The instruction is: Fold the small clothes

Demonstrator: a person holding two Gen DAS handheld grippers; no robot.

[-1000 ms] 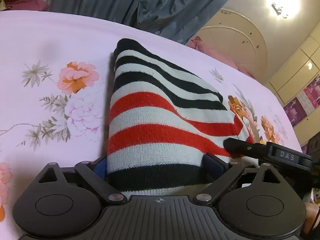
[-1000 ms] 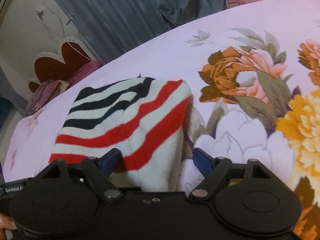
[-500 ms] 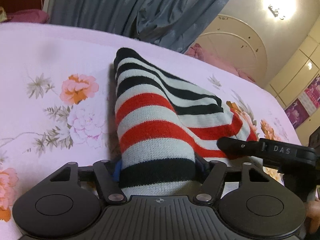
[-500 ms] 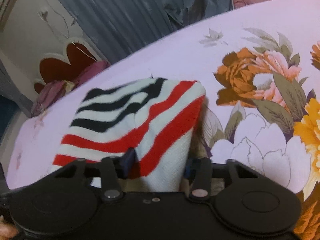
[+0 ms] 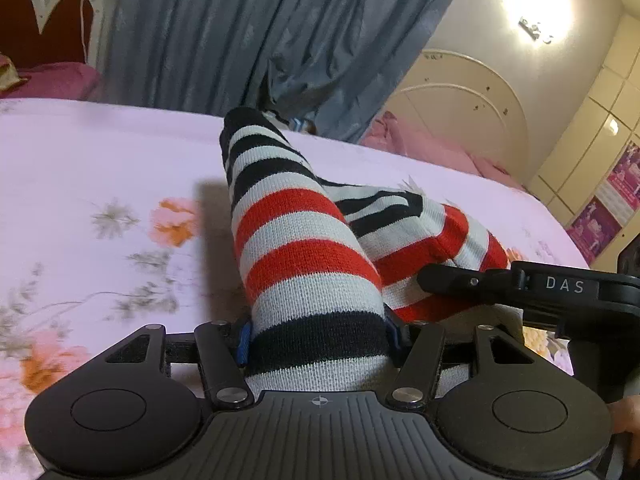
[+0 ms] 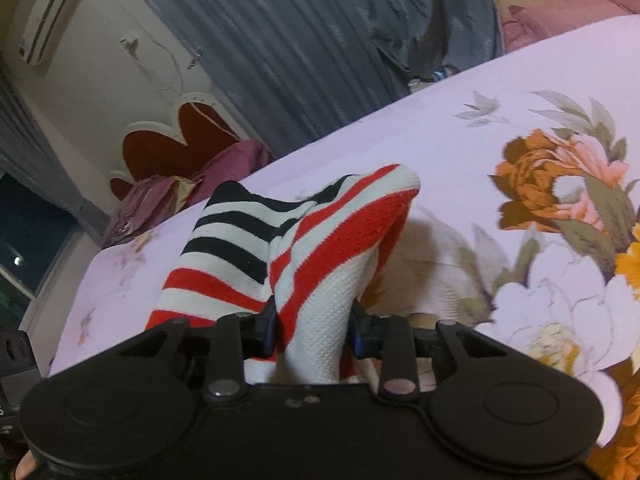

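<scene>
Pale pink bedsheet (image 5: 100,152) printed with orange and pink flowers (image 6: 560,176) and grey-green leaves, covering the whole bed. Striped red, white and black knit garment (image 5: 304,248) bunched on it, far end down, near end raised.

Knit garment (image 5: 304,264): red, white and black horizontal stripes. Bedsheet (image 6: 500,128): pale lilac, printed with orange, pink and white flowers, grey-green leaves. Curtains (image 5: 224,32): grey-blue.
</scene>
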